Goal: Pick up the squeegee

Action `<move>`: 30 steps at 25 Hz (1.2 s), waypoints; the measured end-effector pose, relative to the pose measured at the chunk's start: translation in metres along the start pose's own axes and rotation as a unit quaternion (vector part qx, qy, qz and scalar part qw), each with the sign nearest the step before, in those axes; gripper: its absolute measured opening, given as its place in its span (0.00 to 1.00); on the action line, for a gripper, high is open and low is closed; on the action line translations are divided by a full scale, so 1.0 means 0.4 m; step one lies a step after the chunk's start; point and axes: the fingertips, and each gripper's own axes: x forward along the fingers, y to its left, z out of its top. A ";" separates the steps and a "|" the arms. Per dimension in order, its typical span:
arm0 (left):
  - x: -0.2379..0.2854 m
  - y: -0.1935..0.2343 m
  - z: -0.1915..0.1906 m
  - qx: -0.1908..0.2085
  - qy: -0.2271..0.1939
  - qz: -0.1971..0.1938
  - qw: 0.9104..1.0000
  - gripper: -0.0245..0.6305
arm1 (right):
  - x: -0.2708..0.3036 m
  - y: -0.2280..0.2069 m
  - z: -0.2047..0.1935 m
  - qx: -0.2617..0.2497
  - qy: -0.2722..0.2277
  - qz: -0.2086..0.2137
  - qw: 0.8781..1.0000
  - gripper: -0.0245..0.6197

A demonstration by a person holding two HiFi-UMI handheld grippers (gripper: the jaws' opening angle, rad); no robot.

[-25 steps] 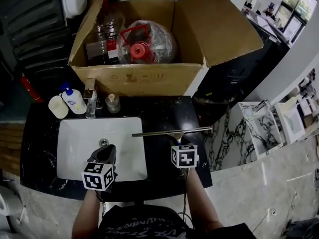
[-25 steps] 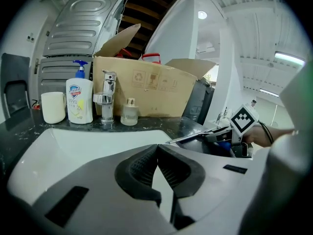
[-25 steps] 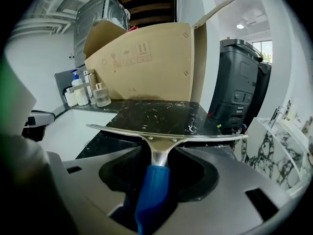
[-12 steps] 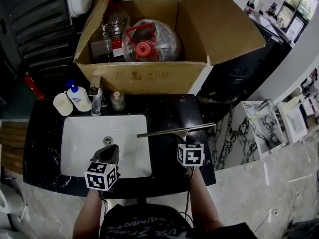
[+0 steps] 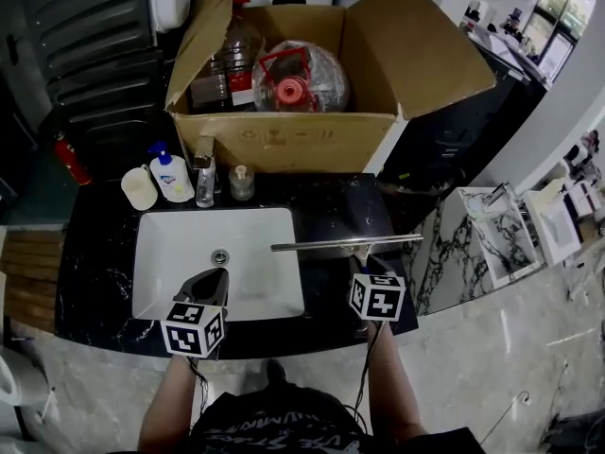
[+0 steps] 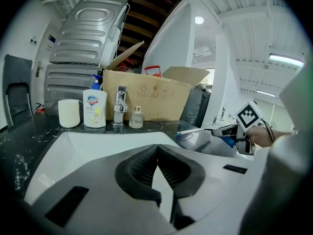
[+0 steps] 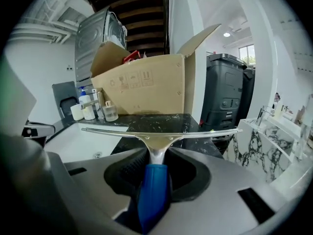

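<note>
The squeegee has a long metal blade and a blue handle. My right gripper is shut on that handle, and the blade lies level across the view just above the black counter, right of the sink. In the left gripper view the squeegee shows at the right, with the right gripper behind it. My left gripper hovers over the front of the white sink. Its fingertips meet with nothing between them.
An open cardboard box with a large water bottle stands at the back of the counter. A cup, a soap bottle, the faucet and a small bottle line the sink's far edge. Past the counter's right edge the floor drops away.
The right gripper has shut on the squeegee's handle and lifted it slightly off the counter, drawing it toward me. The left gripper has also drifted toward the counter's near edge.
</note>
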 end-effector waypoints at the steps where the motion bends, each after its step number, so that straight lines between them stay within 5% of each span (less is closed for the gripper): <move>1: -0.019 -0.003 0.000 -0.001 -0.004 -0.010 1.000 0.07 | -0.021 0.009 0.001 0.009 -0.007 -0.001 1.000 0.26; 6: -0.106 -0.003 -0.011 0.006 -0.013 -0.032 0.999 0.07 | -0.121 0.059 -0.014 0.046 -0.031 0.000 0.998 0.26; 30: -0.524 0.013 -0.169 0.010 -0.043 -0.086 0.995 0.07 | -0.570 0.352 -0.226 0.016 -0.083 -0.031 0.996 0.26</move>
